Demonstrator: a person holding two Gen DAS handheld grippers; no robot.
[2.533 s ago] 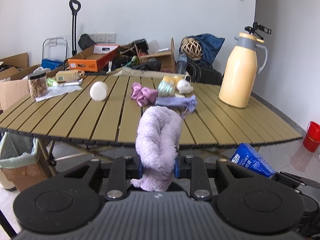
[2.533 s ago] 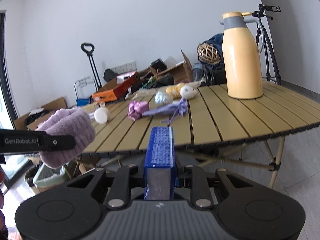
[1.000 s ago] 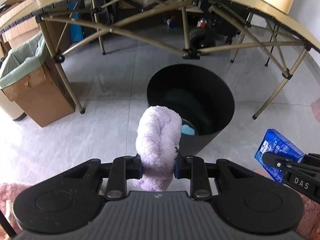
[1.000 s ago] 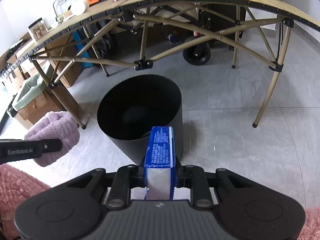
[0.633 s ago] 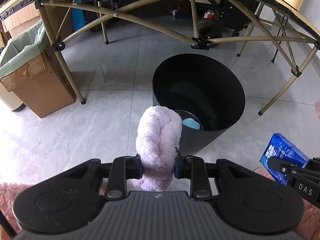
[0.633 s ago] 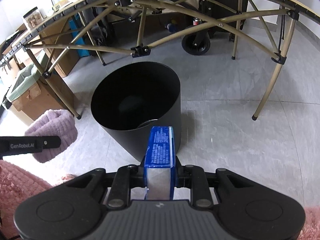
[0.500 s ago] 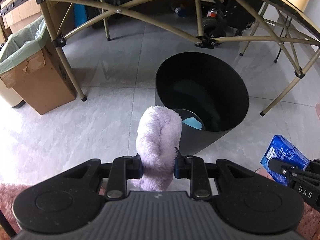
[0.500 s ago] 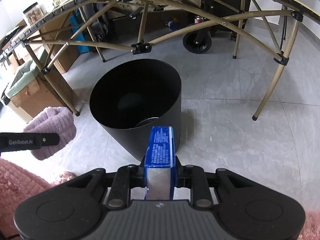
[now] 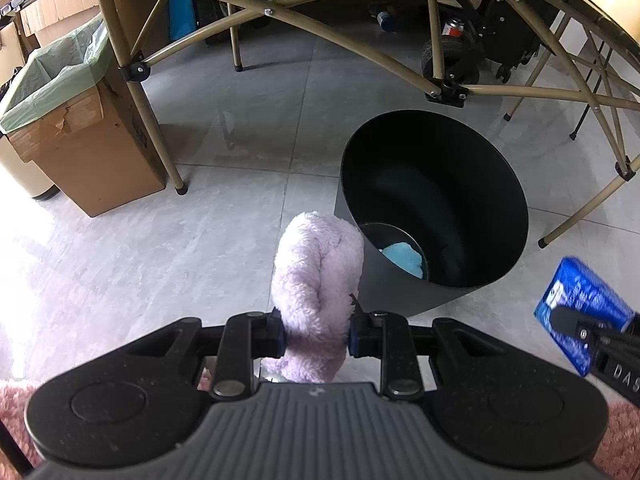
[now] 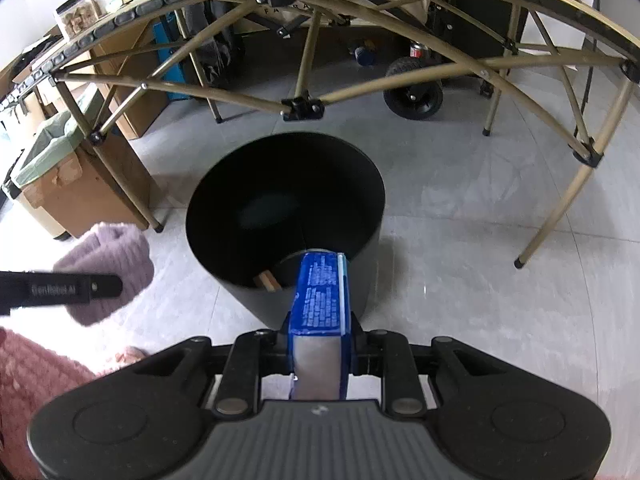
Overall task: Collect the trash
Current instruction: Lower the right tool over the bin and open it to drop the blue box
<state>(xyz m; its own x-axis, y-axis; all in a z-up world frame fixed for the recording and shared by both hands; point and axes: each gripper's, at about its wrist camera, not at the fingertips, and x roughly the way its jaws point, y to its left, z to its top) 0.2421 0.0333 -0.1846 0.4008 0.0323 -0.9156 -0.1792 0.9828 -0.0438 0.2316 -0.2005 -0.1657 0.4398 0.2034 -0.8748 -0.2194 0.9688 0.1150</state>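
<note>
While over black bin (image 9: 480,280), left tongs (image 9: 316,332) clamp fluffy lilac cloth (image 9: 316,272), right tongs (image 10: 320,344) clamp blue pkt (image 10: 320,292).

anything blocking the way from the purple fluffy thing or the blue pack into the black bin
Nothing visible does. The black bin stands open-topped on the floor, just ahead of the purple fluffy cloth in the left gripper and the blue pack in the right gripper.

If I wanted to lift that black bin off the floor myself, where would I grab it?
Probably by the rim of the black bin, pinching its thin wall from above. It stands upright and open-topped, with smooth tapering sides and no visible handle. The table frame crosses behind it, so approach from the near side.
</note>
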